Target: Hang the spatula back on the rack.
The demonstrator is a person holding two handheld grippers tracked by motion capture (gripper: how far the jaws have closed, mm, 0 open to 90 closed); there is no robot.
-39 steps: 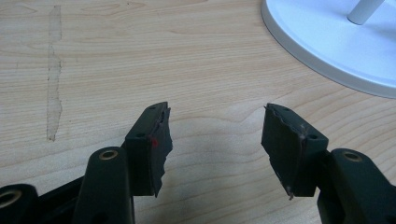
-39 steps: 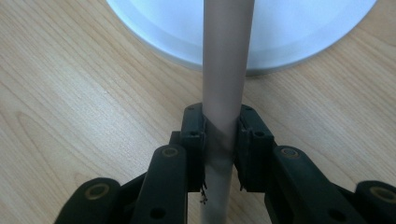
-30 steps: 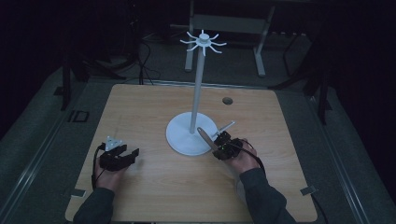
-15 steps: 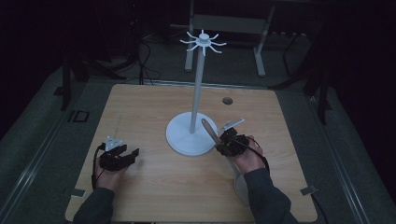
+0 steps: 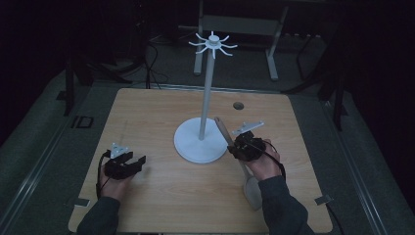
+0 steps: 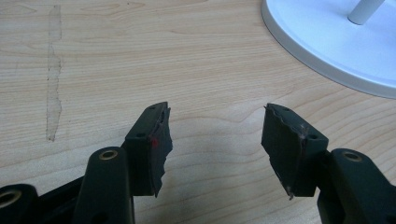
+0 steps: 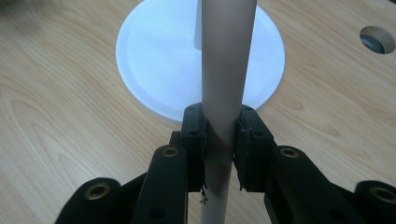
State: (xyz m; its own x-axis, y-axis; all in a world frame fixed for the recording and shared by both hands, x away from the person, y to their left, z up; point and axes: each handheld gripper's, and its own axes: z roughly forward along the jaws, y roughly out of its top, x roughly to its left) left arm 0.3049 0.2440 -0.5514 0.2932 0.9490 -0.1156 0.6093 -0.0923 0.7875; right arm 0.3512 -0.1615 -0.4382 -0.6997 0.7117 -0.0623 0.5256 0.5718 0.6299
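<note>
The right claw [image 5: 235, 142] grips a wooden spatula [image 5: 240, 159] by its handle, beside the white hook stand [image 5: 200, 142] mid-counter; hanging it remains. The left claw [image 5: 139, 160] gapes wide near the counter's left edge.

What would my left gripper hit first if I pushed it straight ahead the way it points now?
Likely nothing soon: the open left gripper points over bare table. The white stand base lies ahead to its right, so its right jaw might clip the rim; depth is unclear.
</note>
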